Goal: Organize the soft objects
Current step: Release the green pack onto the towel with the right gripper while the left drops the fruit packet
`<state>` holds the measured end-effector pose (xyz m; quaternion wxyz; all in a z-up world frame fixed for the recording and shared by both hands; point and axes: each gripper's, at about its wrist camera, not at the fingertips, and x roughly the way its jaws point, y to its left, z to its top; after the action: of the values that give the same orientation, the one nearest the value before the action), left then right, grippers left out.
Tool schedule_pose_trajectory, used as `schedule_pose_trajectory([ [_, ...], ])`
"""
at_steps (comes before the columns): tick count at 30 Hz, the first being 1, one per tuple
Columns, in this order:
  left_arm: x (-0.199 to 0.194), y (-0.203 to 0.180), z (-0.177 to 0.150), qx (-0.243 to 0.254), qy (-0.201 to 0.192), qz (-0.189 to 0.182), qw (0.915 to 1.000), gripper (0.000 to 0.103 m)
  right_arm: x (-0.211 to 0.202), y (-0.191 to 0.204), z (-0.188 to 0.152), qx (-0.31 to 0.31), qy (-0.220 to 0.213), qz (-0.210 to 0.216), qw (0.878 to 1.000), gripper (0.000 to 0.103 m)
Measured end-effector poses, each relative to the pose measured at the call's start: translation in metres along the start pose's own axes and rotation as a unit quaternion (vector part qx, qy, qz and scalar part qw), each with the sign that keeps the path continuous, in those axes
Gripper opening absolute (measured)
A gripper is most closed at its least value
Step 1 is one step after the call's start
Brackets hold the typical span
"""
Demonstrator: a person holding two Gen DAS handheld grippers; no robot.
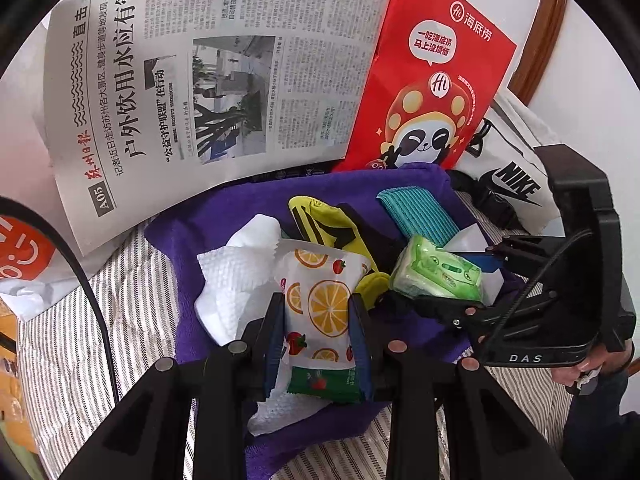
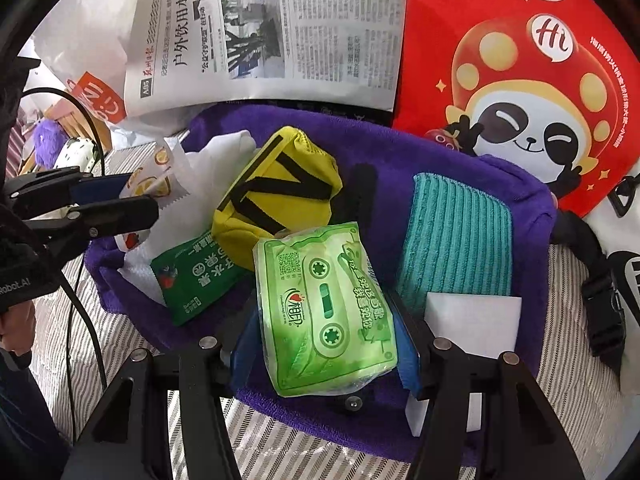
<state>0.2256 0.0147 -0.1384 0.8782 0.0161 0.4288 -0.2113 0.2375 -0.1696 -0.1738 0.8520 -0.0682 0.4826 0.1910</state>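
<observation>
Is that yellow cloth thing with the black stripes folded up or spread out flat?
Folded. The yellow cloth sits as a thick, doubled-over bundle on the purple towel, its edges tucked under.

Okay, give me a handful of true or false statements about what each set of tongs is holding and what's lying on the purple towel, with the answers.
1. The left tongs are closed on the orange-print packet. True.
2. The right tongs hold the yellow pouch. False: they hold the green tissue pack; the yellow pouch lies free on the purple towel.
3. A teal ribbed cloth lies on the purple towel. True.
4. The newspaper lies flat under the towel. False: it leans up behind the towel, beside the red panda bag.
5. White paper towel lies next to the orange-print packet. True.
</observation>
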Motion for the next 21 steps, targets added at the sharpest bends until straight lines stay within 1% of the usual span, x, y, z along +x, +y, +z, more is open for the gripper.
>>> schedule_pose_trajectory([
  [7, 0.0, 0.001, 0.0, 0.0, 0.003, -0.002, 1.0, 0.029, 0.013, 0.004, 0.0, -0.01, 0.007, -0.002, 1.0, 0.058],
  [12, -0.001, 0.0, -0.001, 0.004, 0.006, -0.004, 1.0, 0.029, 0.027, 0.006, 0.0, -0.003, 0.02, 0.01, 1.0, 0.058],
  [18, 0.0, 0.0, -0.001, 0.007, 0.008, -0.006, 0.9999, 0.029, 0.03, 0.009, -0.002, -0.013, 0.022, 0.011, 1.0, 0.058],
  [20, 0.0, 0.001, -0.001, 0.006, 0.01, -0.005, 0.9999, 0.029, 0.031, 0.009, -0.001, -0.012, 0.025, 0.012, 1.0, 0.059],
  [21, 0.001, 0.001, -0.001, 0.006, 0.011, -0.006, 0.9999, 0.029, 0.031, 0.01, -0.001, -0.013, 0.026, 0.013, 1.0, 0.061],
])
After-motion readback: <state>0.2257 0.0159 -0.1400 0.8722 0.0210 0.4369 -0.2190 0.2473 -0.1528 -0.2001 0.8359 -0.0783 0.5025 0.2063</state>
